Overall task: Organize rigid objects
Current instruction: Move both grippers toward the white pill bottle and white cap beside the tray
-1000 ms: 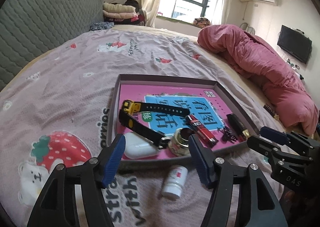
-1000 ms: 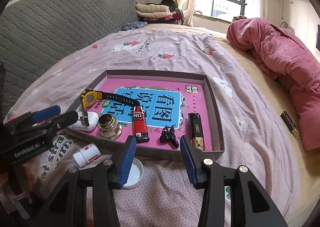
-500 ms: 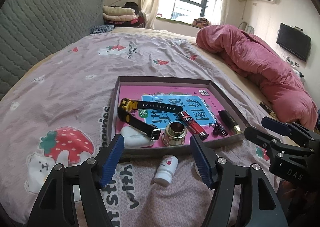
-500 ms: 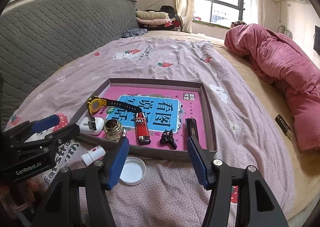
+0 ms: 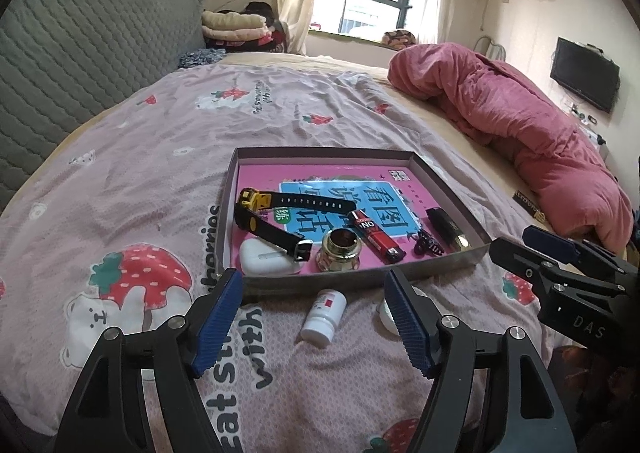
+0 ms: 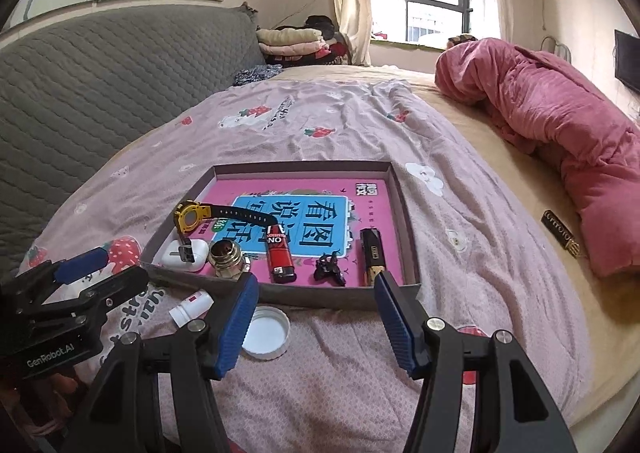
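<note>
Small white plastic bottle (image 5: pixel 324 316) lies on the bedspread just outside the shallow grey box's (image 5: pixel 360 280) near edge, pointing boxward, between the empty, opening left gripper's (image 5: pixel 314 323) fingers, nearer than the wide, empty right gripper (image 6: pixel 316 327).

Bare bedspread (image 5: pixel 160 173) left of and beyond tray (image 5: pixel 320 151). Near edge blocked: white bottle (image 5: pixel 325 315), loose cap (image 6: pixel 266 332). Pink duvet (image 5: pixel 520 125) bounds the right.
</note>
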The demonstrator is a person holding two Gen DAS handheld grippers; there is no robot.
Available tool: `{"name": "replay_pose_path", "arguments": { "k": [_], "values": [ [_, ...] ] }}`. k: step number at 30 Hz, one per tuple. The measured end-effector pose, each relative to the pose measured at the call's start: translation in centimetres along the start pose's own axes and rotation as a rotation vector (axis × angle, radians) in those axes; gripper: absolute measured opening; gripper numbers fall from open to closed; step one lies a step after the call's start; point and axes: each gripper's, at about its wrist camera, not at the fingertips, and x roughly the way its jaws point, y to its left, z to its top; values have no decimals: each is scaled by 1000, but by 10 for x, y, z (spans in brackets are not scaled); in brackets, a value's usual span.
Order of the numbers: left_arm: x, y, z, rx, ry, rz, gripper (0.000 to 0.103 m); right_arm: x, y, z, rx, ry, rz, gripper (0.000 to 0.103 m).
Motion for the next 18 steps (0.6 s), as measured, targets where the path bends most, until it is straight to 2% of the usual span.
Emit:
{"name": "replay_pose_path", "arguments": {
  "k": [18],
  "values": [
    [9, 0, -15, 2, 84, -11, 75, 0, 9, -22, -43, 60, 49, 60]
  ]
}}
